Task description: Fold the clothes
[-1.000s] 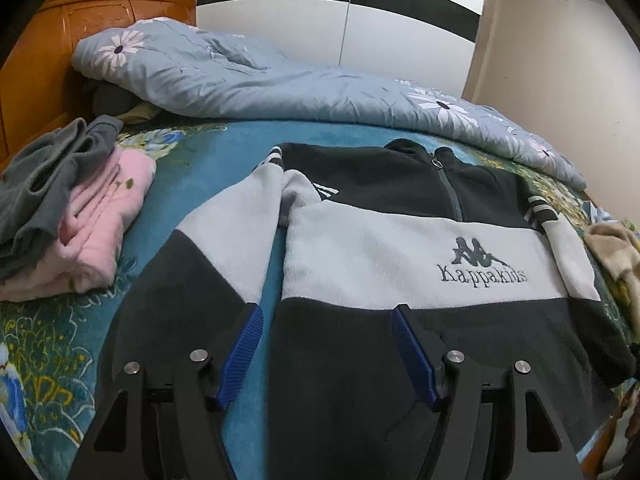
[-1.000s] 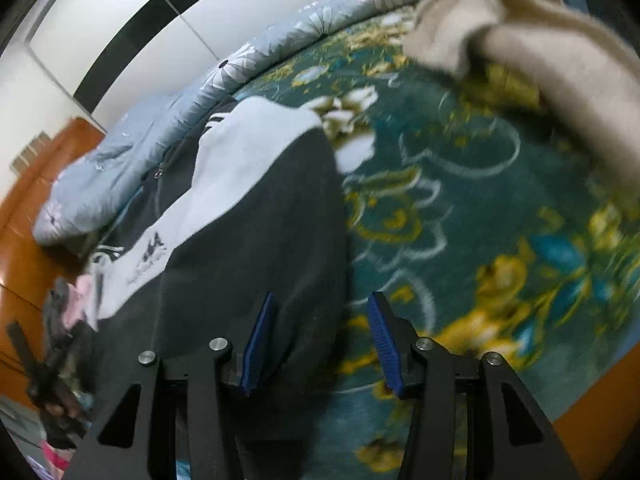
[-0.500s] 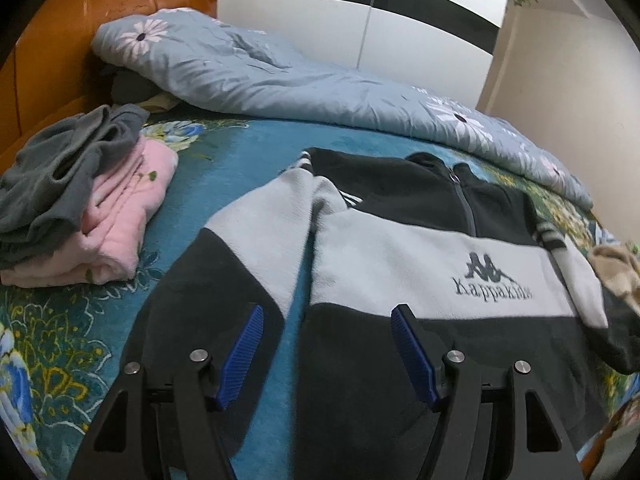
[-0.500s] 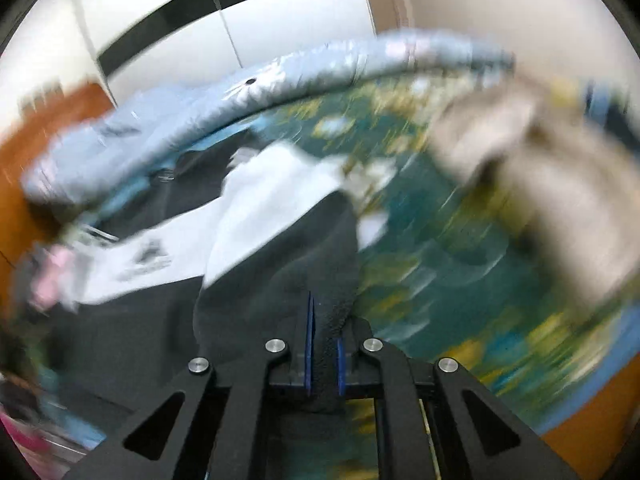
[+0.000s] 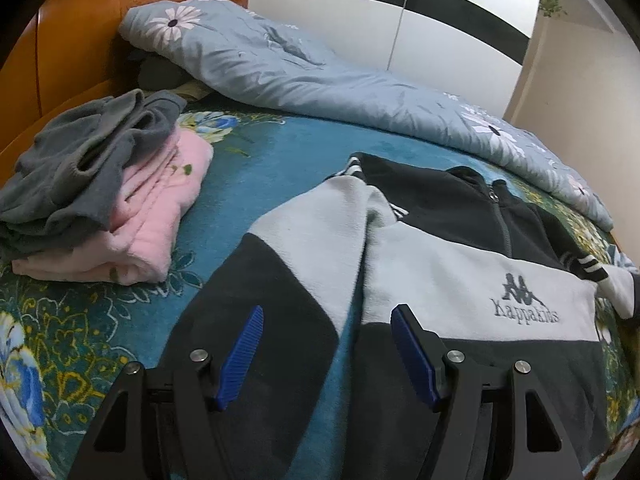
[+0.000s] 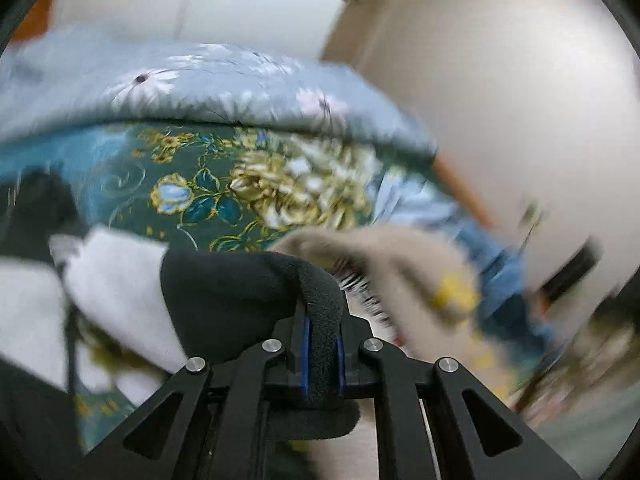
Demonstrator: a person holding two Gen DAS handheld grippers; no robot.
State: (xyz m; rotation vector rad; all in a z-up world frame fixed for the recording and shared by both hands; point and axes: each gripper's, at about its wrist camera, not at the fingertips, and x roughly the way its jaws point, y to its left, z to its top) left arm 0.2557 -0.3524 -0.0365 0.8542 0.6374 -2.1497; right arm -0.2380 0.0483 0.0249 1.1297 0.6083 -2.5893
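Right gripper [image 6: 322, 354] fingers pinch the black-and-white fleece jacket's [image 5: 460, 280] dark sleeve [image 6: 240, 296], lower centre. Left gripper [image 5: 328, 348] fingers spread, empty. Best to carry the sleeve flat across the chest.

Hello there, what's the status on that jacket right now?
Right tongs shut on jacket sleeve, lifted. Left tongs open over jacket, nothing gripped. Beige garment close beside the sleeve.

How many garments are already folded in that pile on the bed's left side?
2: a grey garment on top, and a pink garment under it, beside the spread-out jacket. More may be hidden beneath.
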